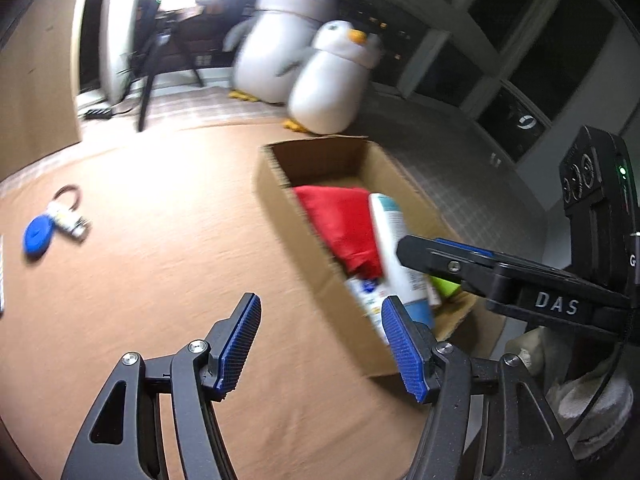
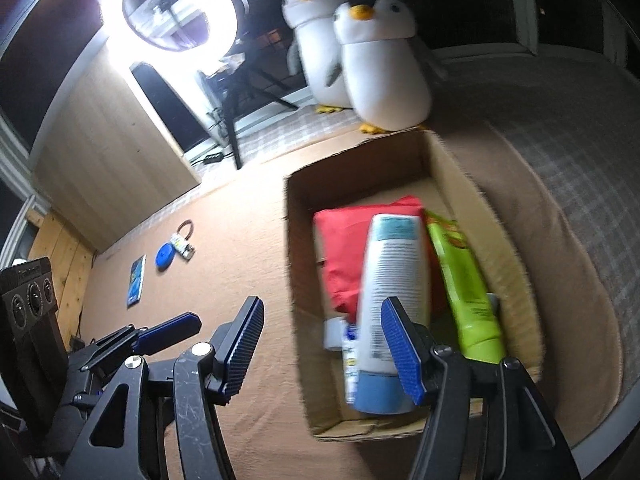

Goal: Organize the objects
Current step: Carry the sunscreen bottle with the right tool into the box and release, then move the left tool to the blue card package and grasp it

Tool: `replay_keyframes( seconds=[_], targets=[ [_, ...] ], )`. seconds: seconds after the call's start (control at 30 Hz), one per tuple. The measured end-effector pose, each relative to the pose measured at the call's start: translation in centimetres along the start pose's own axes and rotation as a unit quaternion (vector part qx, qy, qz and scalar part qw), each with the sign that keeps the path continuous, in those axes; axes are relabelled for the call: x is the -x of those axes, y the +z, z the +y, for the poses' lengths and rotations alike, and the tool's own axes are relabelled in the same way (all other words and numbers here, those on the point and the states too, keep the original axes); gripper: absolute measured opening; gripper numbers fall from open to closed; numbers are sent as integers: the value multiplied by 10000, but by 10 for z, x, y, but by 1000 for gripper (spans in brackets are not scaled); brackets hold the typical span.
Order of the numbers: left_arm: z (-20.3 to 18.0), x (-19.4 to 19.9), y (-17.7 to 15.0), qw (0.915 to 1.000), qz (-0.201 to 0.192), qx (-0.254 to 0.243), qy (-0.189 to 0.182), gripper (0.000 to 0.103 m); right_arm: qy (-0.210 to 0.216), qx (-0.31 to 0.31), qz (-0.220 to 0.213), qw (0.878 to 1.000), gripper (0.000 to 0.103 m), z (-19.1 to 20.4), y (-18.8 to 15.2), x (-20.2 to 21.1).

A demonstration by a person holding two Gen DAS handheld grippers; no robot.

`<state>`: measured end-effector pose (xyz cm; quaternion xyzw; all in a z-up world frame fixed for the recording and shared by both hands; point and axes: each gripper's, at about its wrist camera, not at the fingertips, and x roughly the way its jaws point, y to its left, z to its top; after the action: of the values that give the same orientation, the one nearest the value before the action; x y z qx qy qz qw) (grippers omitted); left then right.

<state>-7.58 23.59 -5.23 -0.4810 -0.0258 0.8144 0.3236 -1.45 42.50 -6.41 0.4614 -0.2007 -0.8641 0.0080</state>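
Observation:
An open cardboard box (image 2: 298, 264) (image 1: 280, 196) stands on the tan cloth. In it lie a red pouch (image 2: 344, 248) (image 1: 340, 220), a white bottle with a blue cap (image 2: 394, 280) (image 1: 394, 240), a green bottle (image 2: 468, 288) and a small white tube (image 2: 350, 356). My right gripper (image 2: 322, 344) is open and empty over the box's near left wall. My left gripper (image 1: 320, 344) is open and empty, just left of the box. On the cloth to the left lie a blue disc (image 1: 38, 236) (image 2: 164, 257), a small white item on a ring (image 1: 70, 220) and a blue booklet (image 2: 136, 280).
Two plush penguins (image 2: 384, 64) (image 1: 332, 76) stand behind the box. A ring light (image 2: 168, 12) on a tripod (image 1: 148, 80) stands at the back left beside a wooden panel (image 2: 104, 160). A grey checked blanket (image 2: 560, 168) lies to the right.

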Motion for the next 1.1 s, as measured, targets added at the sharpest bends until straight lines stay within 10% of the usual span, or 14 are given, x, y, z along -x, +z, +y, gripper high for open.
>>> replay_keyframes(
  seconds=[0.37, 0.7, 1.1],
  targets=[
    [132, 55, -17, 9898, -198, 991, 1002, 75, 30, 549, 195, 9983, 57, 66, -15, -21],
    [287, 108, -15, 9619, -224, 1914, 1940, 83, 185, 806, 520, 9952, 60, 115, -35, -47],
    [355, 71, 6, 9508, 153, 2285, 2086, 85, 193, 567, 844, 9946, 60, 122, -41, -63]
  ],
)
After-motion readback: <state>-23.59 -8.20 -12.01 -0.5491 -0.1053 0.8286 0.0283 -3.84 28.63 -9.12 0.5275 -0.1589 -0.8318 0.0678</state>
